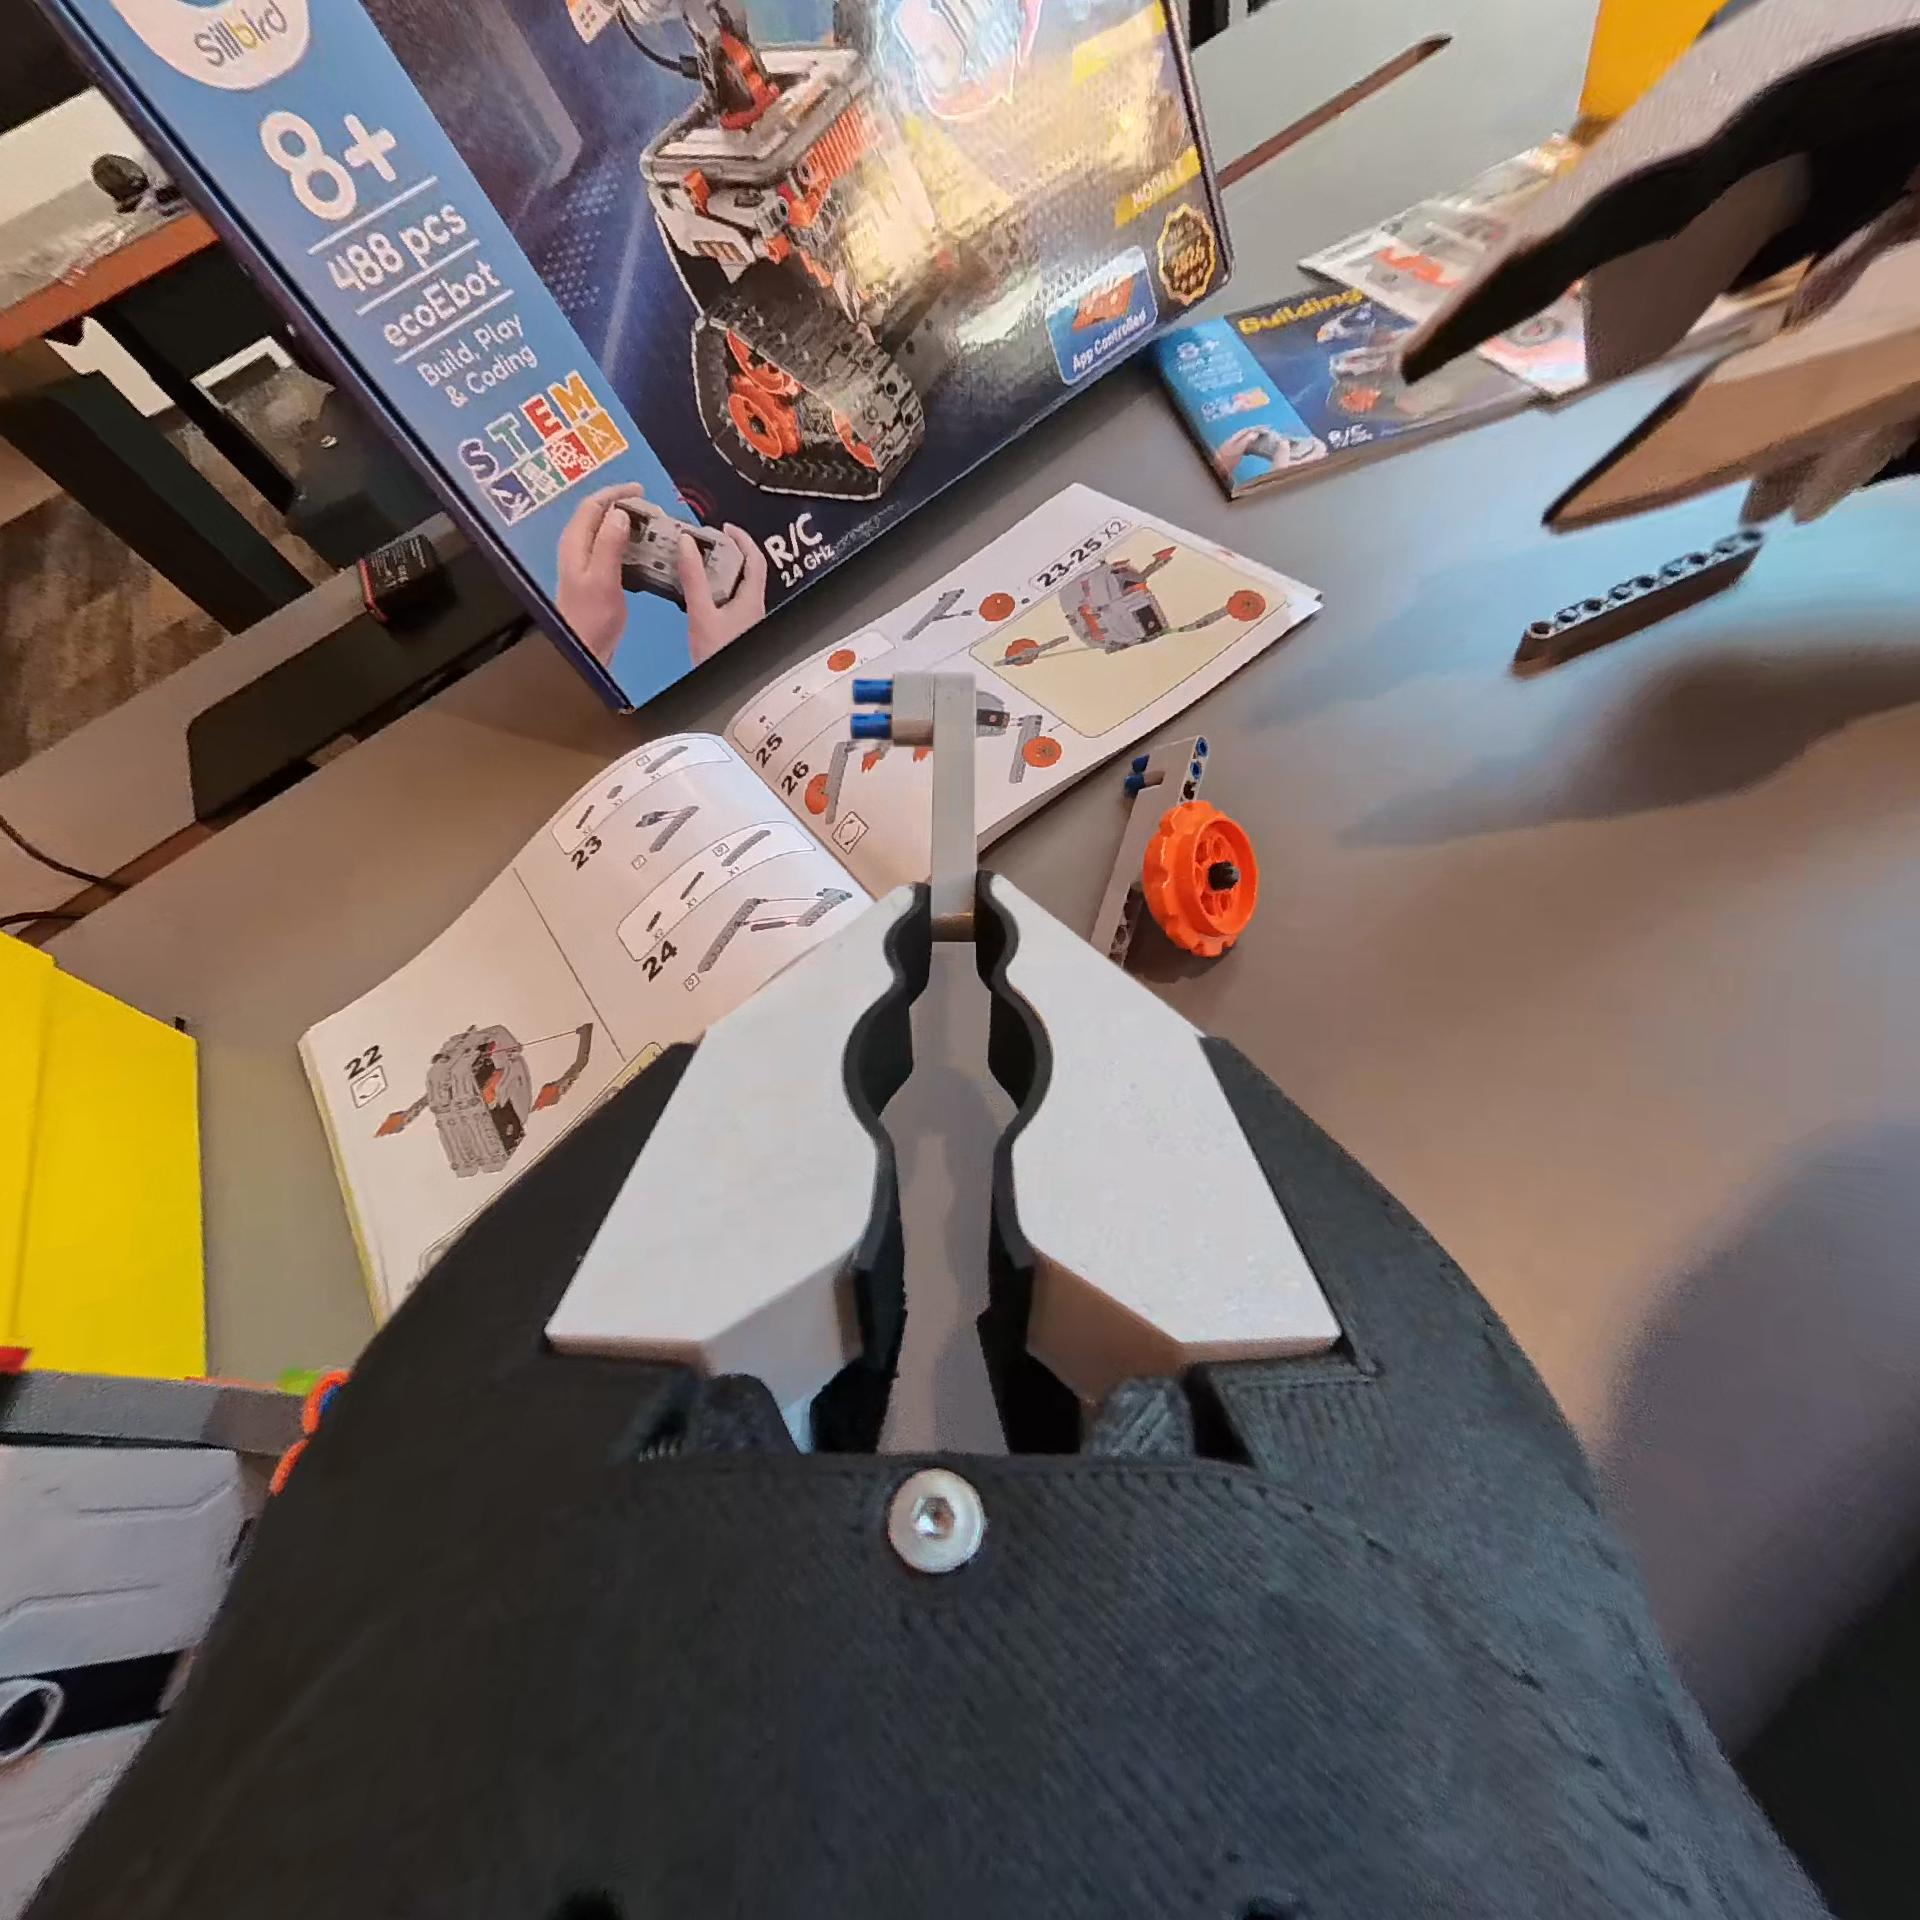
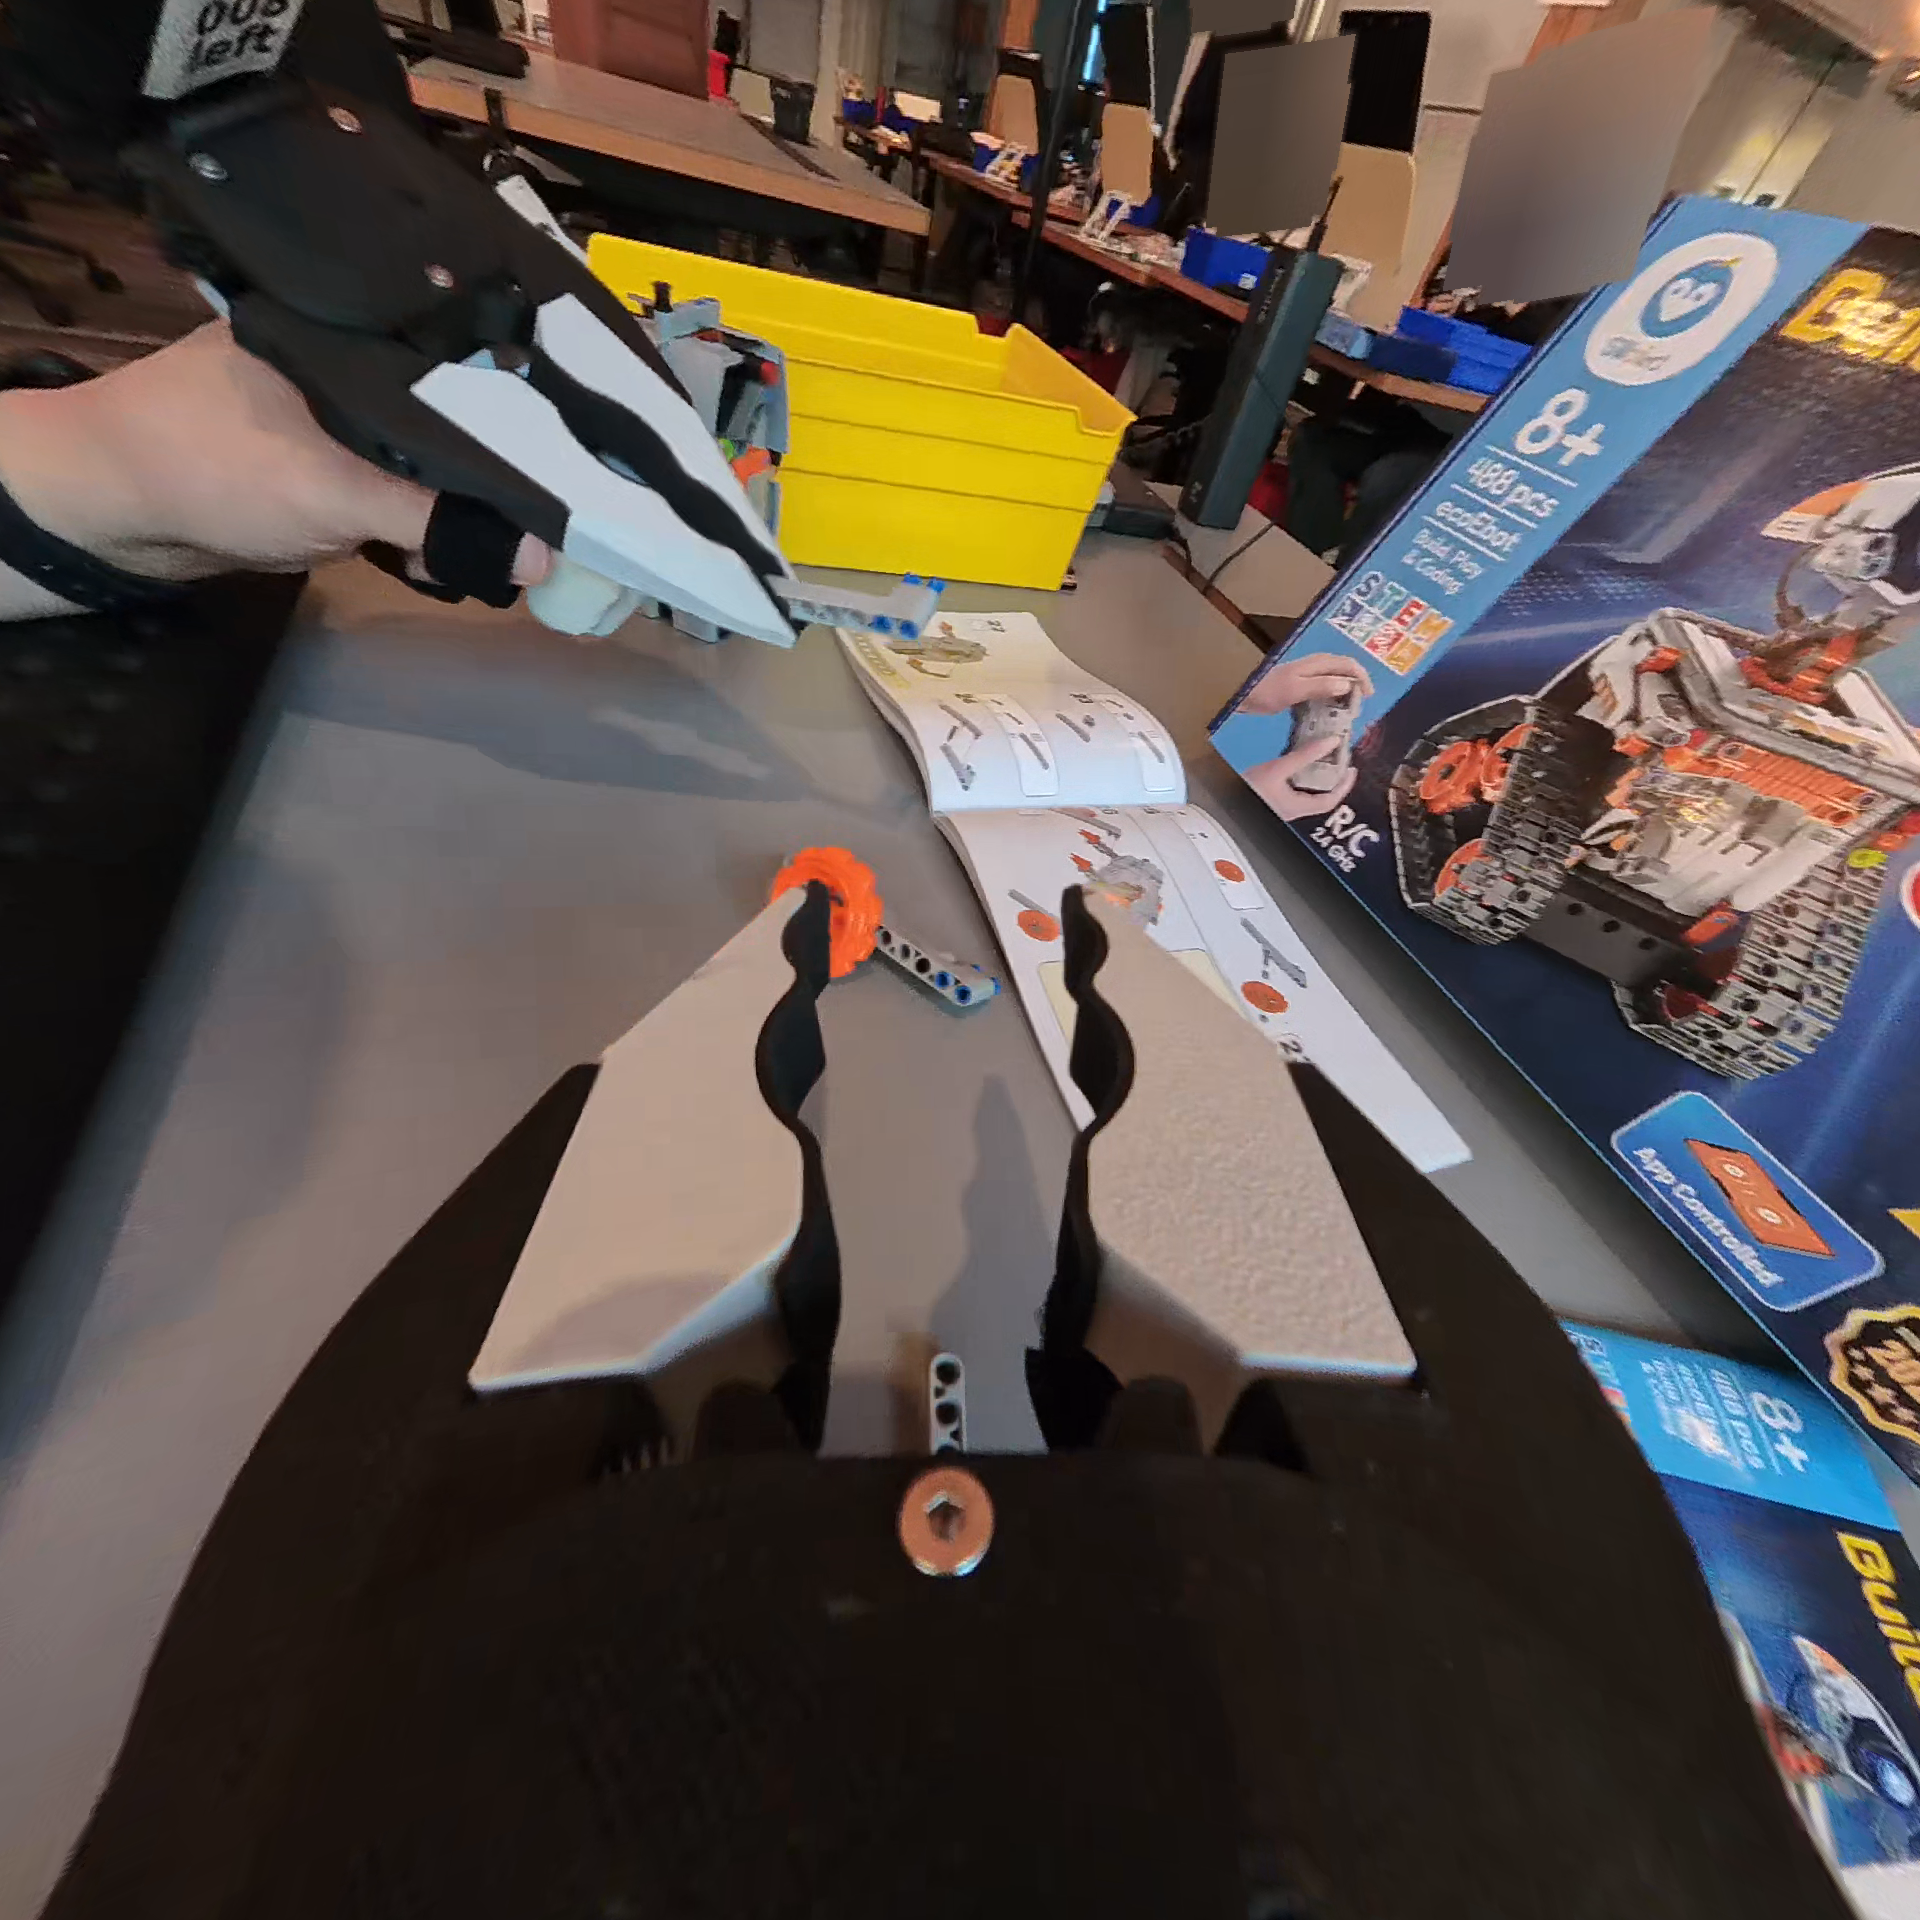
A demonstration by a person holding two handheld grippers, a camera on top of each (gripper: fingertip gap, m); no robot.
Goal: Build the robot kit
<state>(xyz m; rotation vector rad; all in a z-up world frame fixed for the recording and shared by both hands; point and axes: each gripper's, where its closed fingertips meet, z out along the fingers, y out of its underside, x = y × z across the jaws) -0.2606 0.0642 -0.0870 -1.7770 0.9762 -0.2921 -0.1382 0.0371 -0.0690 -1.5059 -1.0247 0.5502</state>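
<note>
Left claw [image 1: 954,902] clamps one grey L-shaped plastic beam [image 1: 948,774] bearing two blue pins [image 1: 869,709], above open booklet [image 1: 623,914]. Right claw [image 2: 940,914] gapes empty over grey tabletop [image 2: 468,935], nearest one orange plastic gear wheel [image 2: 831,909].

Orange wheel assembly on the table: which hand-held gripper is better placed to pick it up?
Right. The right hand-held gripper is open and empty, its fingertips right beside the orange wheel assembly. The left hand-held gripper is shut on a grey angled beam.
</note>
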